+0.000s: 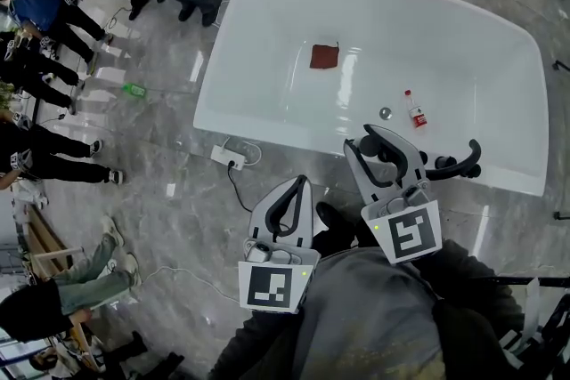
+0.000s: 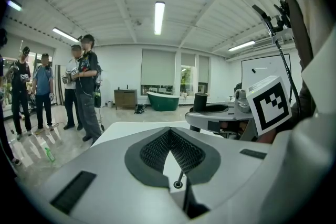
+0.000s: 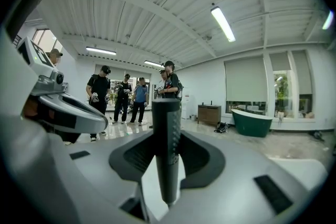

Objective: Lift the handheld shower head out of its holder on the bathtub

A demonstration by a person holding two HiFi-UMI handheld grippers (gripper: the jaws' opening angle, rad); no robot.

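While left tongs (image 2: 169,132) sit closed, right tongs (image 3: 167,148) clamp the one shower head (image 3: 166,113)

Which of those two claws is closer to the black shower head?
Right. The right gripper is clamped on the shower head; the left gripper hangs apart from it, empty, over the floor.

The right gripper (image 3: 168,159) has its two jaws closed on the black shower head (image 3: 166,123), which stands straight up between them. The left gripper (image 3: 58,110) shows at the left side. Far behind, a group of people (image 3: 134,99) stands on the shiny floor. A brown cabinet (image 3: 209,114) and a green bathtub (image 3: 252,122) stand by the white wall. A long light (image 3: 223,23) glows on the ceiling.
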